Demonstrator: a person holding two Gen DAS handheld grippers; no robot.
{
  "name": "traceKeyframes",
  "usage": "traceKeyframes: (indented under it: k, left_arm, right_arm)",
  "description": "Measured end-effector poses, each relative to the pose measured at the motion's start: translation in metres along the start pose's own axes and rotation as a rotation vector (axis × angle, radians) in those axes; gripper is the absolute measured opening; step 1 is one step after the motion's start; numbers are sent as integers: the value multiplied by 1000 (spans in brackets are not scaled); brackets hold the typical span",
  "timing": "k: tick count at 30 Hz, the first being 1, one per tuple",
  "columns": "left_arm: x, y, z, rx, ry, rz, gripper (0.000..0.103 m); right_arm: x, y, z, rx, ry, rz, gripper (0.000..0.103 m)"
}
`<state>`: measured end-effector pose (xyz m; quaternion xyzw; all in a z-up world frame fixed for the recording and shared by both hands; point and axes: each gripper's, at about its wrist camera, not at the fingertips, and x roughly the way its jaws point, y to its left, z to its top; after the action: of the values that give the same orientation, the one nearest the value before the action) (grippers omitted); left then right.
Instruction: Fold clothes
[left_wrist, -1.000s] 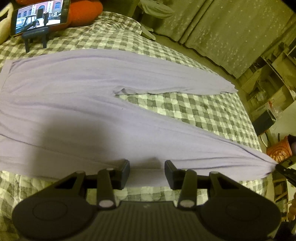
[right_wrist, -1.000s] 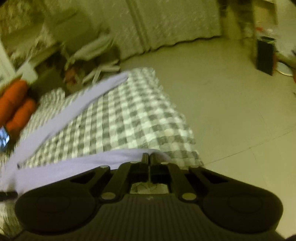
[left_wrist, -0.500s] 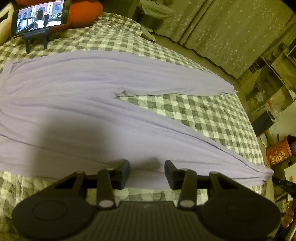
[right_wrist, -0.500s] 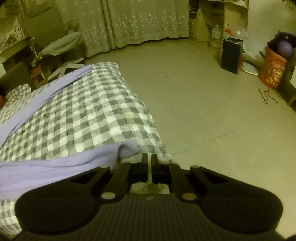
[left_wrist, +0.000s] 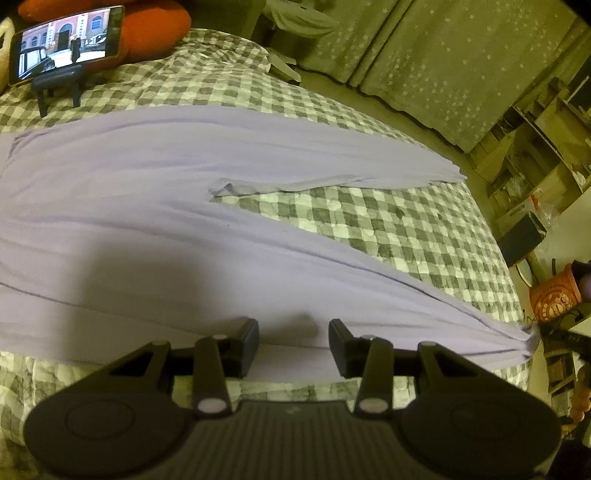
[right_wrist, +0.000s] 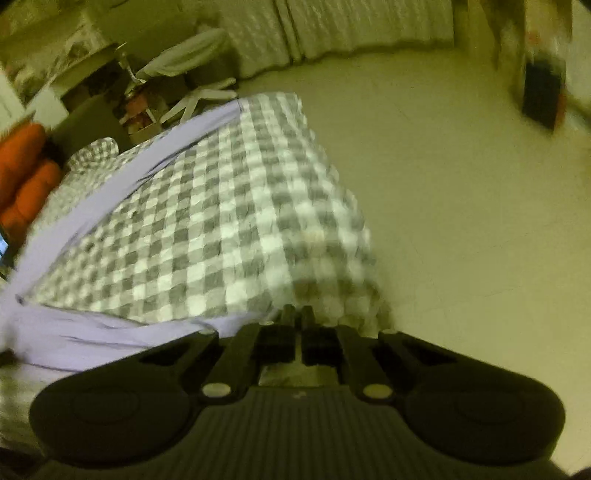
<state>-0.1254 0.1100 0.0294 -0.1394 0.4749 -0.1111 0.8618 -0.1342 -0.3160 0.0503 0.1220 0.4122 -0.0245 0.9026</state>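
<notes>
Lavender trousers (left_wrist: 155, 229) lie spread across the checked bed cover (left_wrist: 388, 229), legs running to the right. My left gripper (left_wrist: 293, 343) hangs open over the near edge of the near leg, with nothing between its fingers. The near leg's cuff (left_wrist: 526, 341) is drawn to a bunched point at the bed's right end, where the dark tip of my right gripper (left_wrist: 569, 336) meets it. In the blurred right wrist view my right gripper (right_wrist: 298, 315) has its jaws closing, almost together. The cuff (right_wrist: 229, 323) runs right up to its fingertips. The far leg (right_wrist: 122, 192) lies along the bed's far side.
A phone on a stand (left_wrist: 66, 40) and an orange cushion (left_wrist: 155, 22) sit at the bed's far left. Curtains (left_wrist: 461, 66), shelves (left_wrist: 535, 155), a black box (left_wrist: 521, 236) and an orange pot (left_wrist: 554, 295) lie beyond the bed. Bare floor (right_wrist: 461, 229) flanks the bed's end.
The near cuff, slack and rounded half a second ago, is pulled to a point again. The right wrist view swung back left toward the bed. The left gripper kept still.
</notes>
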Motion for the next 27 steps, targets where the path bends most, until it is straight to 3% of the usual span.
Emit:
traceKeyframes:
  k: [3,7,10,15,18,21,23,27]
  left_arm:
    - [0,-1,-1,5,2,1,43]
    - [1,-2,-1,6,3,10,43]
    - [2,-3,-1,11,4,15,43]
    - [3,-8,-1,27,2,18,43]
    - [4,-9,-2,26,3,21,43]
    - [1,-7,-2,18,-3,14,43]
    - [-1,-6,-2,13,-7,9,43]
    - [0,-9,-2,18,-4,2,43]
  right_arm:
    - [-22,15,-3,-110,-139,-58,3]
    - [-32,34,-21,-310,-231,-177,3]
    - [-25,37,-24,-367,-211,-213,3]
    - [-12,29,-9,-347,-234,-237,3]
    - [6,26,4,-349,-213,-299,3]
    - [9,18,1,-291,-156,-266,4]
    - [-1,7,-3,-178,-132,-147,12]
    - [-3,-14,-6,43,-44,50,12]
